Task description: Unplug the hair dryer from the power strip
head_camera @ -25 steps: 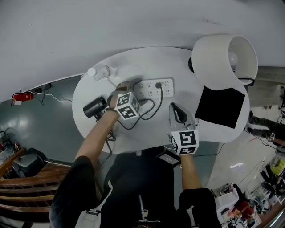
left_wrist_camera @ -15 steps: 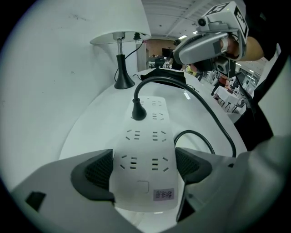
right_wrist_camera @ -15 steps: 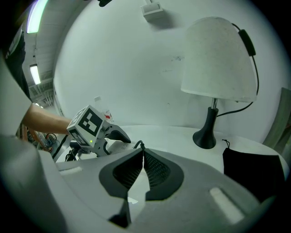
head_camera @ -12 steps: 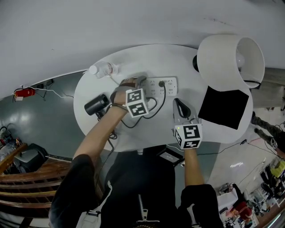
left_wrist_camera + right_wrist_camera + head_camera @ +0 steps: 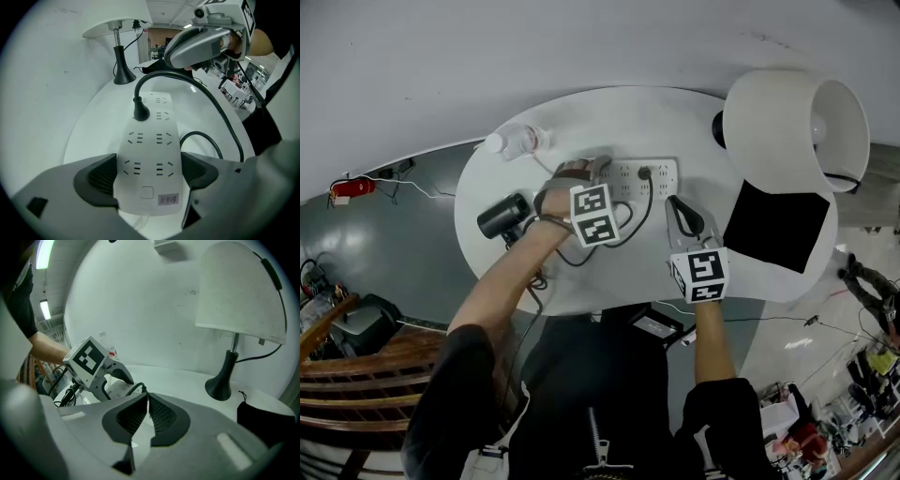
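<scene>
The hair dryer (image 5: 502,217) lay on the counter (image 5: 609,122), just left of the left hand-held gripper (image 5: 147,174). That gripper's jaws clamped the near end of the power strip (image 5: 151,136), with the dryer's black plug (image 5: 141,112) seated just ahead of them. To the right, the right hand-held gripper (image 5: 146,416) was closed and empty, and the lamp (image 5: 239,291) stood beyond it.

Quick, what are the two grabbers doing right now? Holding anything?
Left gripper: closed on the power strip.
Right gripper: closed, holding nothing.
</scene>
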`<state>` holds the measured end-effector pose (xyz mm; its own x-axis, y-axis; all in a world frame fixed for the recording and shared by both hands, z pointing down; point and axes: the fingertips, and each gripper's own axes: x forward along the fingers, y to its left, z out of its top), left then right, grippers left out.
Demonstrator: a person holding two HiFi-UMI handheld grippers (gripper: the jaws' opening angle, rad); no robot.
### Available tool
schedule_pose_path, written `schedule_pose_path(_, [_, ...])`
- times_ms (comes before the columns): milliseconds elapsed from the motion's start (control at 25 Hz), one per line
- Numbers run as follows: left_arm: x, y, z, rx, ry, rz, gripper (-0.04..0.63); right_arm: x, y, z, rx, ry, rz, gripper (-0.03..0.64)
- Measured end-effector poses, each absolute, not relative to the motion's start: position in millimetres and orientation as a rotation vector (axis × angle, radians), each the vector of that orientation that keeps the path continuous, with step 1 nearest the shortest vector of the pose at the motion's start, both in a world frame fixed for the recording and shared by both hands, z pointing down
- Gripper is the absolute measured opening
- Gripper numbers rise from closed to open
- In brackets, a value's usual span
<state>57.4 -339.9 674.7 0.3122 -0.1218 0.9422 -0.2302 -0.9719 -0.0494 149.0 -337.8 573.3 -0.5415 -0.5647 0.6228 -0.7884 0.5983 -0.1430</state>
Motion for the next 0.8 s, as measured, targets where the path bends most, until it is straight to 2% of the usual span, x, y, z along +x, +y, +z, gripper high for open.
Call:
schedule_pose_path(200, [58, -340, 674, 2.475, -0.331, 1.744, 0.405, 149, -342, 581, 1.039, -2.312, 0.477, 0.008])
schedule_pose_path(320, [57, -340, 675, 2.469, -0.327, 1.751, 0.407, 142, -344, 584, 1.009, -2.332, 0.455, 0.066])
schedule_pose_path(800, [56, -340, 675, 2.467, -0.327, 1.753, 0.405, 115, -355, 603, 0.912, -2.454, 0.232, 0.132])
